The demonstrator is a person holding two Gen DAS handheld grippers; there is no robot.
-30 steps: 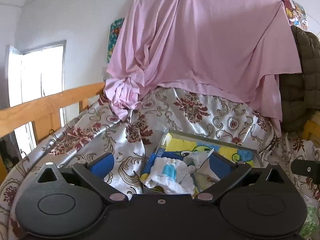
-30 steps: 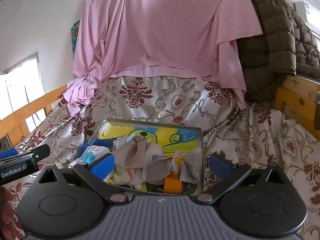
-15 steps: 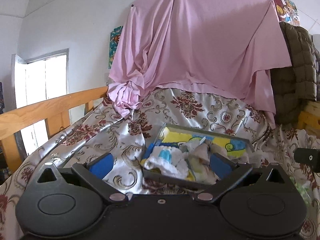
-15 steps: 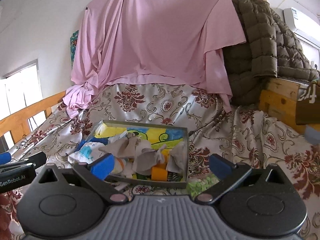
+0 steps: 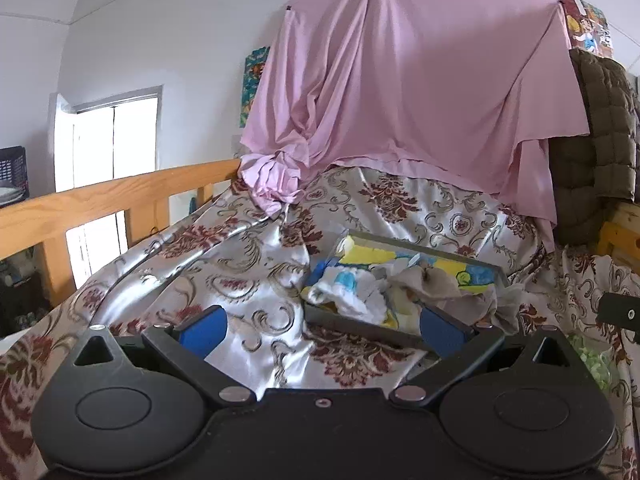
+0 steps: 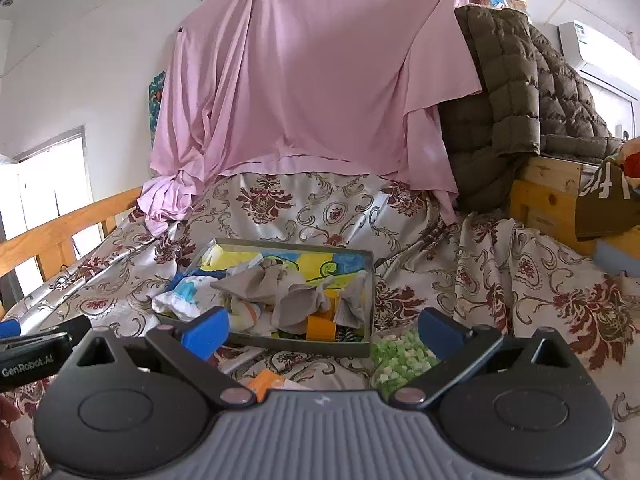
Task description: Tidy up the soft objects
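Observation:
A grey tray (image 6: 296,344) with a yellow and blue picture bottom lies on the floral bedspread. It holds grey cloths (image 6: 280,292), a white and blue cloth (image 6: 186,296) hanging over its left rim, and orange blocks (image 6: 320,328). The tray also shows in the left wrist view (image 5: 360,326) with the white cloth (image 5: 348,290). My left gripper (image 5: 322,326) is open and empty, just before the tray. My right gripper (image 6: 320,330) is open and empty, at the tray's near rim. The left gripper shows at the left edge of the right wrist view (image 6: 36,344).
A green and white speckled bag (image 6: 400,358) lies by the tray's near right corner, an orange packet (image 6: 268,382) just in front. A pink sheet (image 6: 312,92) hangs behind. A wooden rail (image 5: 100,200) runs on the left, a brown quilted jacket (image 6: 520,112) on a wooden box on the right.
Both grippers have pulled back and up from the tray, which now looks smaller and farther. The green bag and orange packet have come into the right wrist view. Both stay open.

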